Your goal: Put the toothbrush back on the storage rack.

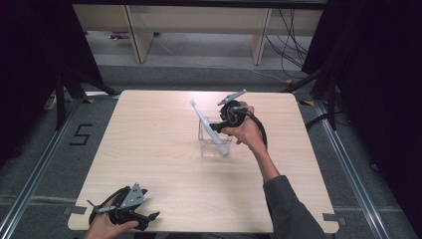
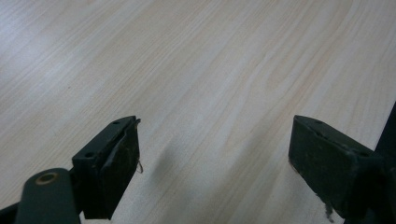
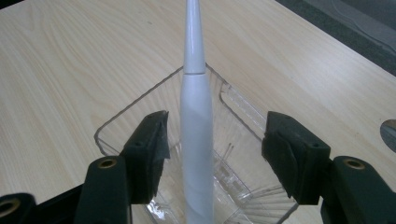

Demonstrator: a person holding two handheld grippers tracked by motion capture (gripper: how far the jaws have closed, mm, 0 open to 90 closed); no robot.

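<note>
A white electric toothbrush (image 1: 209, 127) leans in a clear plastic container (image 1: 205, 148) at the middle of the table, its thin head pointing up and to the far left. My right gripper (image 1: 217, 127) is at the container, held from the right. In the right gripper view its jaws straddle the toothbrush handle (image 3: 196, 140) over the container (image 3: 112, 128). The right gripper (image 3: 217, 123) is open: the left pad is close to the handle and a wide gap shows on the other side. My left gripper (image 1: 151, 218) rests open at the table's near left corner, and between its fingertips (image 2: 215, 140) is bare wood.
The light wooden table (image 1: 159, 149) has dark floor around it. Shelving legs and cables stand beyond the far edge. A black cable (image 1: 259, 124) loops from the right gripper over the person's hand.
</note>
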